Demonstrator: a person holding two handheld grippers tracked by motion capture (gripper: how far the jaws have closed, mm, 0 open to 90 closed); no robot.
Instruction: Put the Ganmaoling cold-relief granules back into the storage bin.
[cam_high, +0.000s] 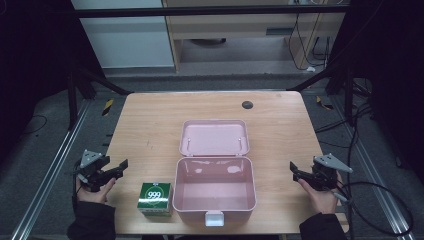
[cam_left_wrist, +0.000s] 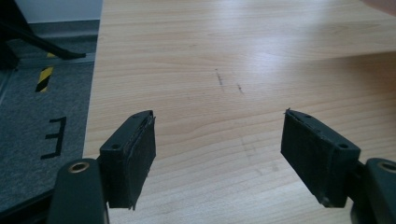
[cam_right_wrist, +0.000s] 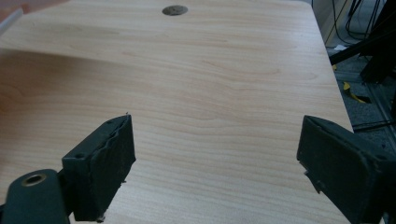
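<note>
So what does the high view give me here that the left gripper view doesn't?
High view alone: the open pink box with its lid laid back, the green 999 carton standing just left of it, the dark round spot on the far tabletop, both hands, and the right claw open over the right edge.

Left gripper view alone: a close look at the left claw with its jaws wide apart and nothing between them, plus faint dark scuffs on the wood.

Both: the wooden table, the yellow-black floor tape and grey floor.
</note>
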